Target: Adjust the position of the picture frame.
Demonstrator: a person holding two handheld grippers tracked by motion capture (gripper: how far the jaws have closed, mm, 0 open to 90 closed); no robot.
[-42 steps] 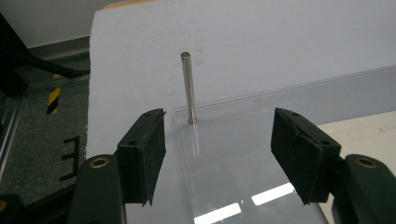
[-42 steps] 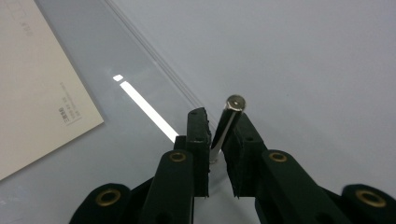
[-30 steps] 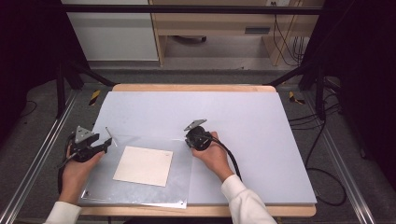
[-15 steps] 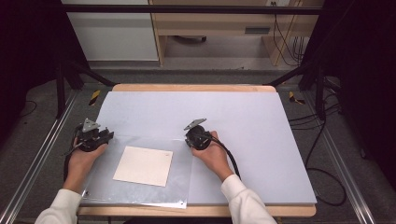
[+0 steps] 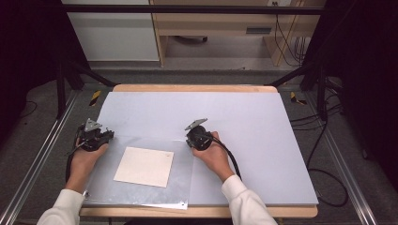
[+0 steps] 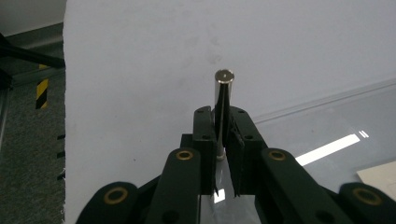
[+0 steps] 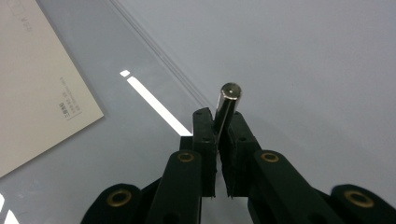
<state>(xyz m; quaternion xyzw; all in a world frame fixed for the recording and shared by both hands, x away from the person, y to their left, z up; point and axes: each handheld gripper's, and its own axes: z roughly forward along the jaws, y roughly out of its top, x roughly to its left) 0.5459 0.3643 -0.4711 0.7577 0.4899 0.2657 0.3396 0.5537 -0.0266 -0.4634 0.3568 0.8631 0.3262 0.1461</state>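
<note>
A: What does the left gripper [image 6: 223, 140] have hold of?

B: A short polished metal cylinder [image 6: 222, 100]. The jaws have just been closing, and now the black pads press on its lower part from both sides, nearly together, with its flat round end sticking out past the tips.

A: Where is that against the clear plastic sheet [image 5: 141, 187]?

B: Seen from the high view, the left gripper [image 5: 96, 136] sits at the sheet's far left corner. In the left gripper view the cylinder stands over the pale blue-grey table mat [image 6: 140, 70], just beside the sheet's far edge [image 6: 327, 100].

A: And the right gripper [image 7: 224, 126]?

B: Its jaws are drawn in tight on a second shiny metal cylinder [image 7: 227, 105], gripped low, with the capped end poking out beyond the tips. In the high view the right gripper [image 5: 198, 137] is at the sheet's far right corner, with the person's hand wrapped round it.

A: Anything under the sheet?

B: A square cream-coloured card [image 5: 144, 166] lies flat beneath it, between the two hands and nearer the person than either gripper. A line of small print [image 7: 65, 107] runs near one edge, too small to read.

A: What carries the sheet?

B: The mat, which covers a wooden tabletop [image 5: 197, 87]; the sheet lies on the mat's near left part.
</note>
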